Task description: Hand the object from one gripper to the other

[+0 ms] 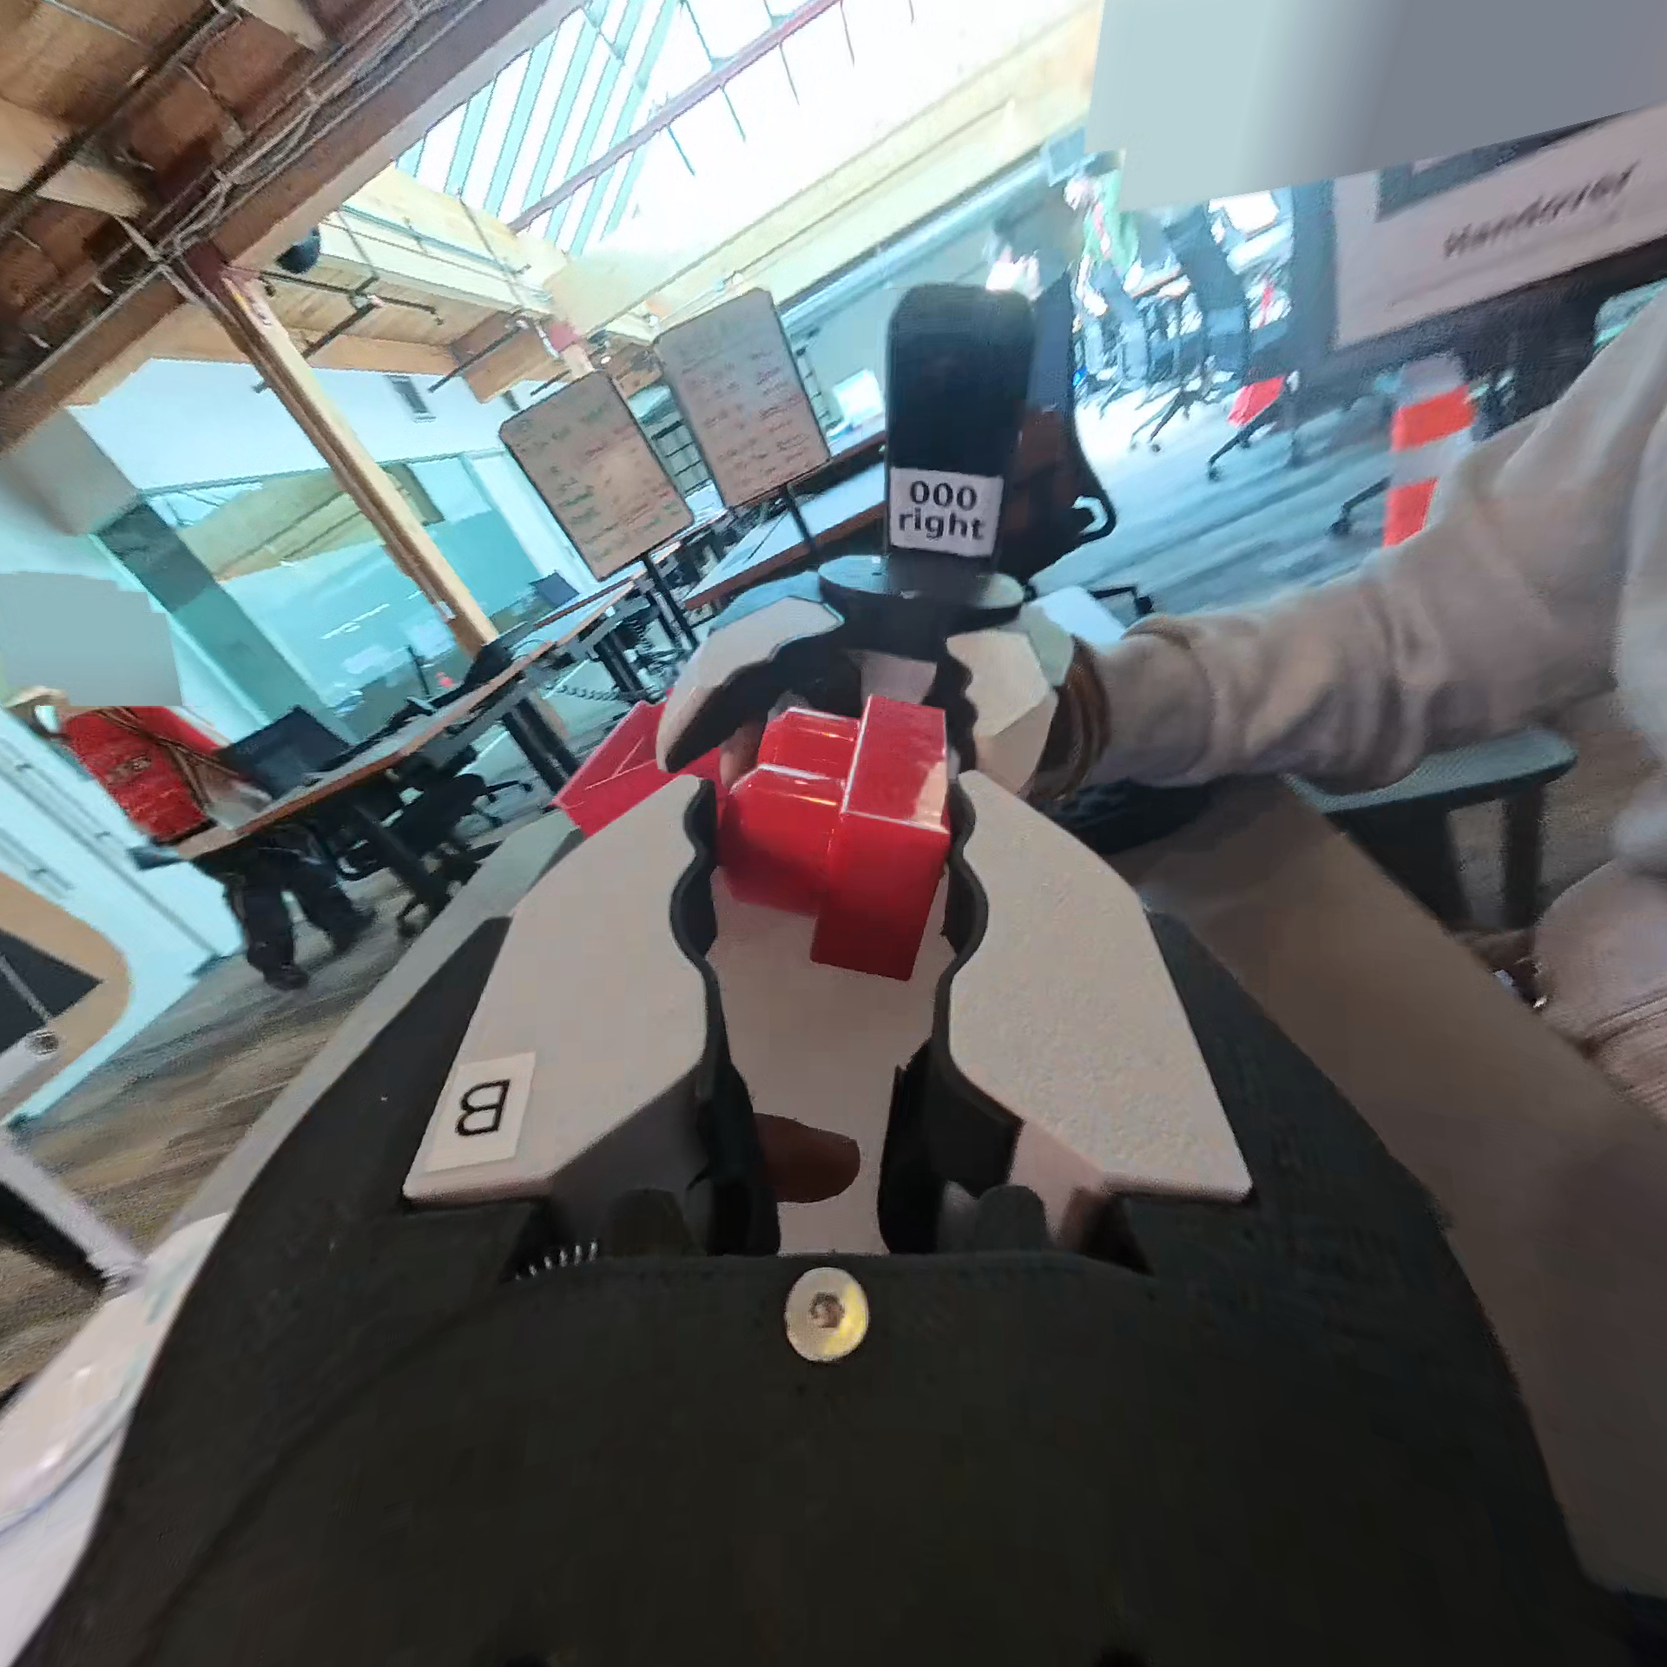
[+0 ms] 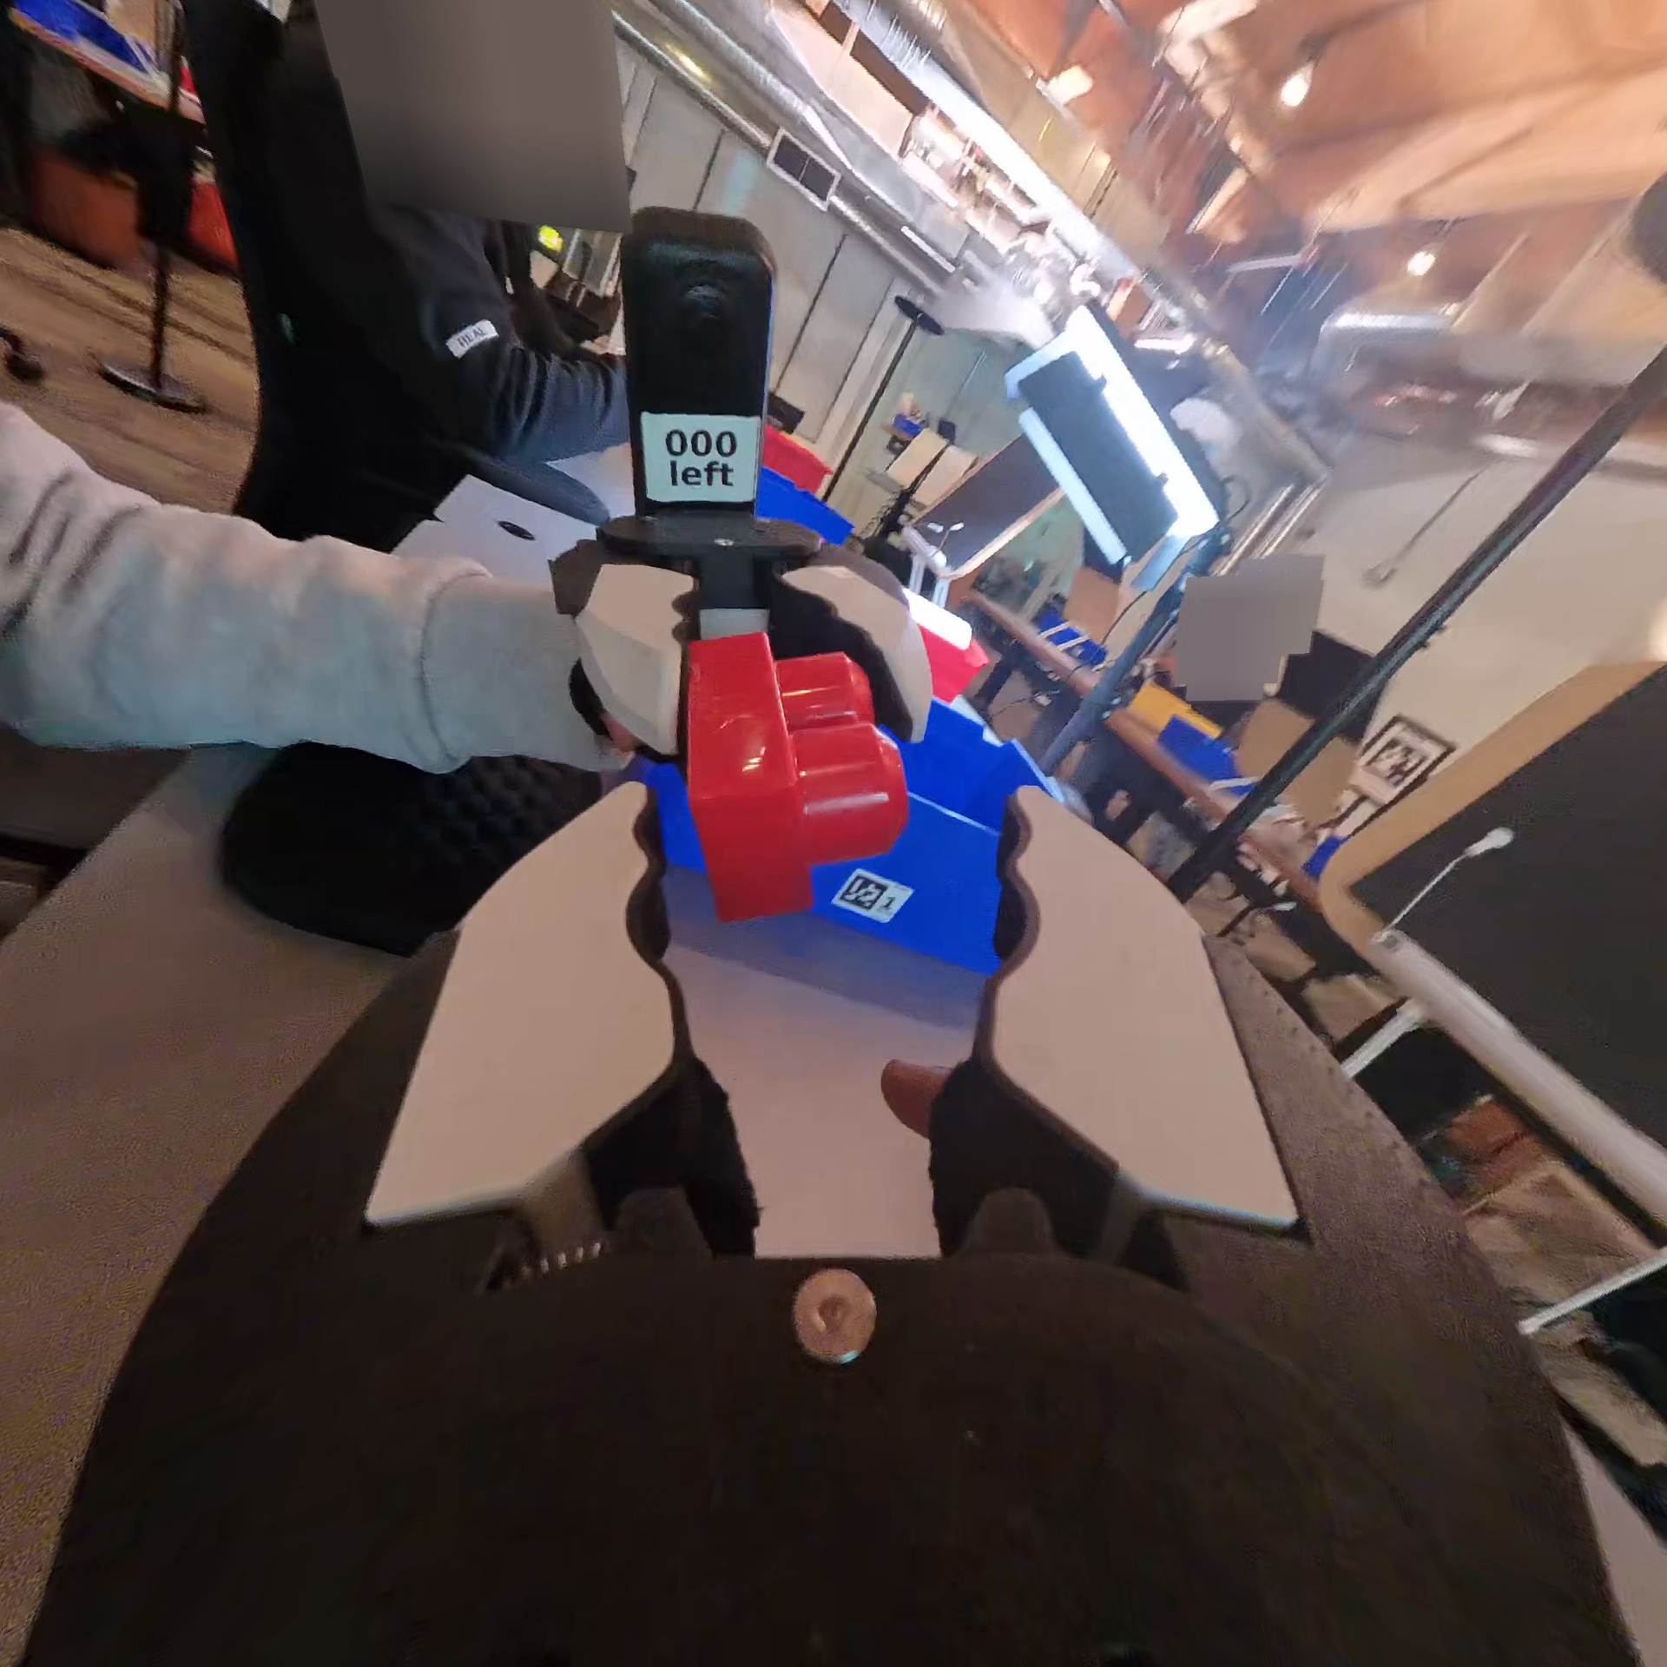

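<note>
Grips red block with left gripper, fingers clamped on its two sides. Brackets the red block with right gripper, fingers spread apart, clear of contact. Places blue bin just behind the red block; contents hidden. Places red bin beside the red block; contents likewise hidden.
</note>
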`<action>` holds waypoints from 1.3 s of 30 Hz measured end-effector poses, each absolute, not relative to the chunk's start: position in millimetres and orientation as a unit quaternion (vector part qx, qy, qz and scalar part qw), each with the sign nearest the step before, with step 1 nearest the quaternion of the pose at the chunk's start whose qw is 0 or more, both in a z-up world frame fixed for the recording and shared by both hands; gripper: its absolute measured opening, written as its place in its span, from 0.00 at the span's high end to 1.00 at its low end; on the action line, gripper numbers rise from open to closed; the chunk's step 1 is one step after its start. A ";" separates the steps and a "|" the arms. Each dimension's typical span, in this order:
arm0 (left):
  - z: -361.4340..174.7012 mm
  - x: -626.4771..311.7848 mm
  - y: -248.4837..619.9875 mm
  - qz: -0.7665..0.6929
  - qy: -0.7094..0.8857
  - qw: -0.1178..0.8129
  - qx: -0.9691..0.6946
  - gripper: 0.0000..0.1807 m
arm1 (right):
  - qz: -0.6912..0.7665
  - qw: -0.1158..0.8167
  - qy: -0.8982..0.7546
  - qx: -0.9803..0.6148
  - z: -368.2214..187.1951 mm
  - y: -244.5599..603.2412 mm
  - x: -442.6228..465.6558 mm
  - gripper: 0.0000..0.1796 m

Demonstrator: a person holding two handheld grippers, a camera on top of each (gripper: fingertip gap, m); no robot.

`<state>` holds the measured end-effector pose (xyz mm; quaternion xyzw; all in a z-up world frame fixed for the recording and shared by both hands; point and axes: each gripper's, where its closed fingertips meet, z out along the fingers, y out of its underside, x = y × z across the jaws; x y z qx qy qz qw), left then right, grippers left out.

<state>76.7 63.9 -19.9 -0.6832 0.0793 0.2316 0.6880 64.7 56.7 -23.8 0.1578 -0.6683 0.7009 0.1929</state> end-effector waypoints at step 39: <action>-17.4 71.4 61.4 0.173 0.037 0.717 -0.674 0.80 | 0.720 0.128 -0.670 0.129 -22.6 56.7 66.4 0.64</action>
